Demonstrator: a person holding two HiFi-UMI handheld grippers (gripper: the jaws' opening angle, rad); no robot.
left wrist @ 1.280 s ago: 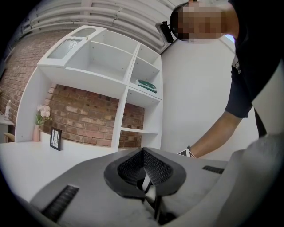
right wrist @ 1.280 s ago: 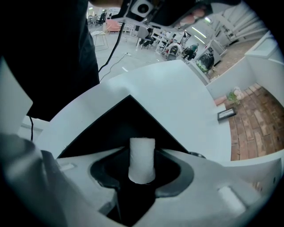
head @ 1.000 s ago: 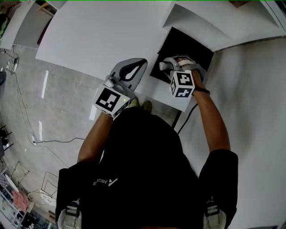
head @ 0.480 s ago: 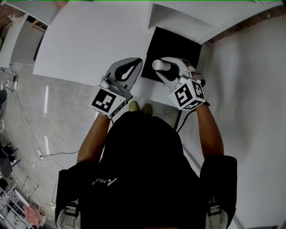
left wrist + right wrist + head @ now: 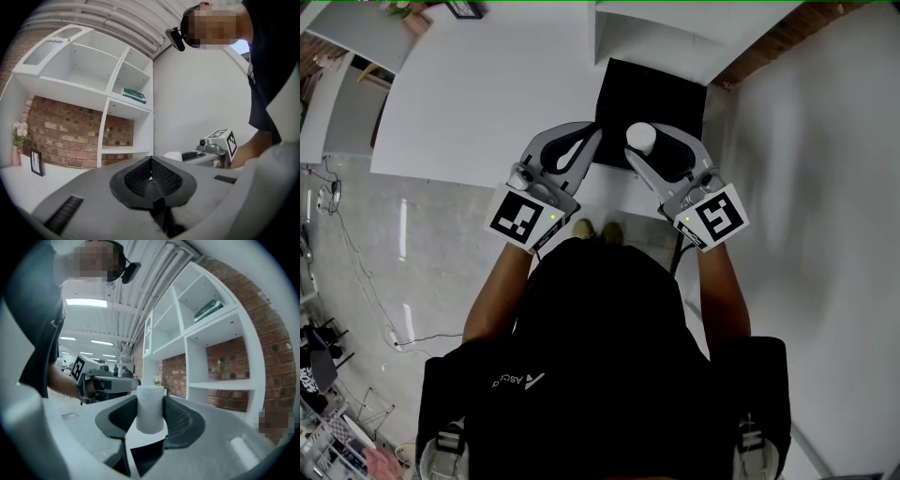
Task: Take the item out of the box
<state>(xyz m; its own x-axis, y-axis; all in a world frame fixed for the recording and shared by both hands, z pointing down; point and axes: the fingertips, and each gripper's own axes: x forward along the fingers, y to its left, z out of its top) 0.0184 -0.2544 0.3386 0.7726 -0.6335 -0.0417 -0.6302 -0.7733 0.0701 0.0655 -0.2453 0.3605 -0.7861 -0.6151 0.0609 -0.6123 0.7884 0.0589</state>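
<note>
My right gripper [image 5: 641, 142] is shut on a small white cylinder [image 5: 640, 137], held upright above the near part of the black box [image 5: 623, 89] on the white table [image 5: 487, 84]. In the right gripper view the cylinder [image 5: 150, 408] stands between the two dark pads [image 5: 180, 416], which press on its sides. My left gripper [image 5: 593, 133] hovers just left of the box's near corner with its jaws shut and nothing between them; its fingertips [image 5: 151, 161] meet. The left gripper view shows the right gripper [image 5: 218, 145] and the white cylinder [image 5: 173, 155] to the right.
A white shelf unit [image 5: 117, 93] stands against a brick wall behind the table, with a green packet [image 5: 134, 95] on one shelf. A small picture frame [image 5: 36, 161] and flowers [image 5: 18, 136] sit at the table's far left. A cable hangs below the table edge [image 5: 680, 253].
The right gripper has turned and swung left and up from the box's near right side, with the white cylinder in its jaws. The left gripper has stayed shut beside the box.
</note>
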